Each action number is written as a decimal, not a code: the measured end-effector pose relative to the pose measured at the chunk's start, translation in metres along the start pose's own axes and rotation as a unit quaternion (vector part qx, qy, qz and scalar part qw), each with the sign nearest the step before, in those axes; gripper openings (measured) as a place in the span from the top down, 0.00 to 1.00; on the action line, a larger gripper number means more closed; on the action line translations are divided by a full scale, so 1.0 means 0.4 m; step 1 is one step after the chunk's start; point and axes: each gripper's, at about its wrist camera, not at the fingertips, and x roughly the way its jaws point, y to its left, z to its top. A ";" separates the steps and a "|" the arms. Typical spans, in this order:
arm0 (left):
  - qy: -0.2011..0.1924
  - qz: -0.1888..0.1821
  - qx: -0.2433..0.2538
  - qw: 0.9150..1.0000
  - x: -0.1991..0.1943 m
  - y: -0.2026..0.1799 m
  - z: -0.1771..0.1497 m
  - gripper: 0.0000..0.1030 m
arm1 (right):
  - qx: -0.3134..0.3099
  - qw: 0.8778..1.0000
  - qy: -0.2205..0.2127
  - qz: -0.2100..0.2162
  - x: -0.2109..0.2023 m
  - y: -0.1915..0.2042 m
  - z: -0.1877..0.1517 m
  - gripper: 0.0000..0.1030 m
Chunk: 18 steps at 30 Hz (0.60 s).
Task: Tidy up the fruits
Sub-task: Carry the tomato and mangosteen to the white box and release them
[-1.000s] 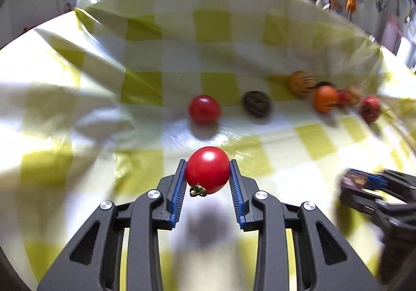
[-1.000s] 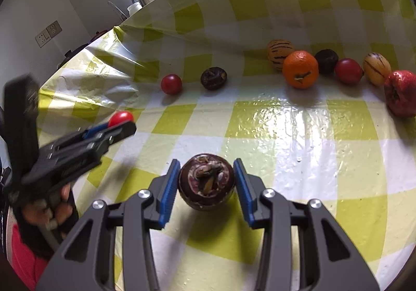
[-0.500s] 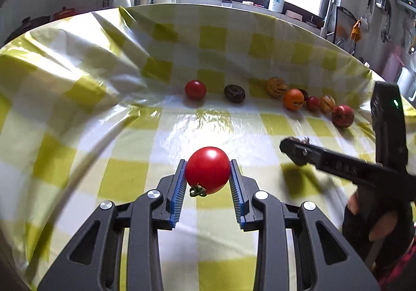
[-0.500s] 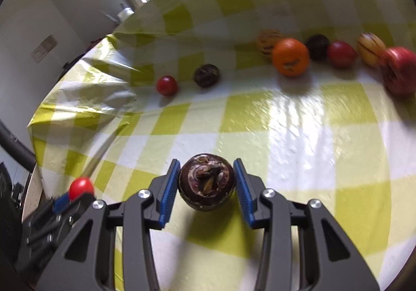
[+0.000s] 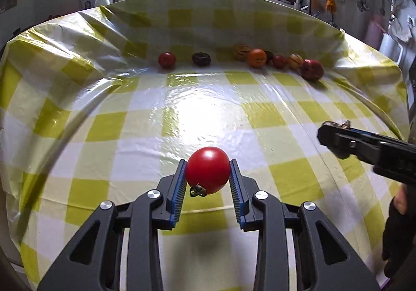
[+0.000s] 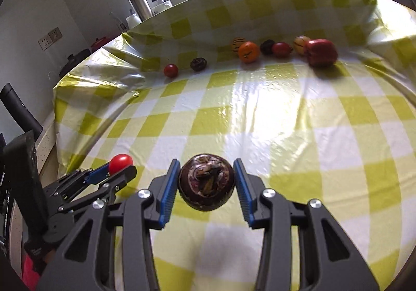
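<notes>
gripping a tomato (image 5: 208, 170), left tongs (image 5: 208, 181); no writing legible.

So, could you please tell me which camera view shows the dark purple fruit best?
The right wrist view: the dark purple fruit sits centred and large in the right hand-held gripper. In the left wrist view, only a sliver peeks above that gripper's fingers.

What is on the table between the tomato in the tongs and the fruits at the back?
Nothing: the left wrist view shows only bare checked cloth between them.
</notes>
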 end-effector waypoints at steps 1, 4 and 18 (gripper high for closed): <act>0.001 -0.001 0.005 1.000 -0.001 -0.009 -0.006 0.70 | 0.004 1.000 -0.001 -0.001 -0.014 -0.010 -0.014 0.59; 0.003 -0.008 0.016 1.000 -0.009 -0.035 -0.025 0.70 | 0.015 1.000 -0.002 -0.007 -0.048 -0.039 -0.048 0.59; -0.009 -0.022 0.080 0.997 -0.076 -0.191 -0.074 0.70 | 0.033 0.999 -0.030 -0.030 -0.238 -0.156 -0.175 0.59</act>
